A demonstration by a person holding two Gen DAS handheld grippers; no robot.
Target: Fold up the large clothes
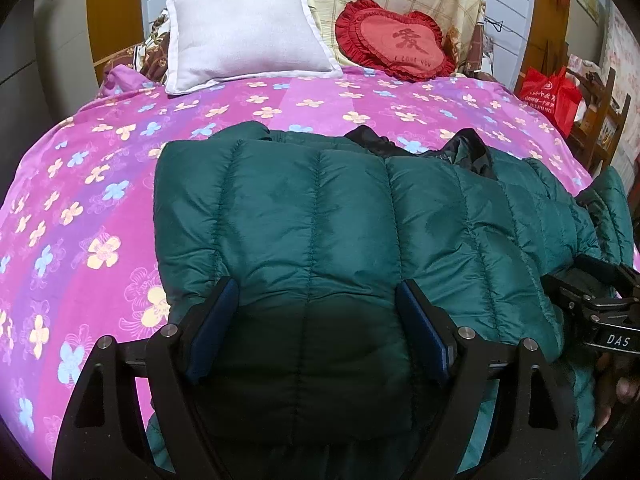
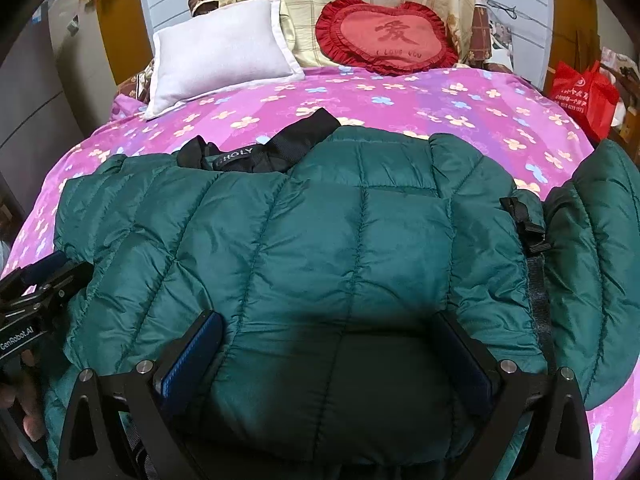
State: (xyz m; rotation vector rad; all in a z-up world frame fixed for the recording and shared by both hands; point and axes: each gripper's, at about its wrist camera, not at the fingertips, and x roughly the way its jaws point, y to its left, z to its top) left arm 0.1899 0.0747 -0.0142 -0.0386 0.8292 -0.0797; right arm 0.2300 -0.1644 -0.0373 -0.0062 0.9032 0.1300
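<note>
The green puffer jacket lay flat on the pink flowered bedcover, collar toward the white pillow. The left gripper and the right gripper were spread wide over its near hem, perhaps touching it, grasping nothing.

Both grippers, left and right, jaws spread

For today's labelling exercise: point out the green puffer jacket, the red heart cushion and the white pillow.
green puffer jacket (image 1: 320,216): left wrist view, quilted back panel.
red heart cushion (image 2: 394,36): right wrist view, centre near the embroidered character.
white pillow (image 1: 244,36): left wrist view, middle of its face.
</note>
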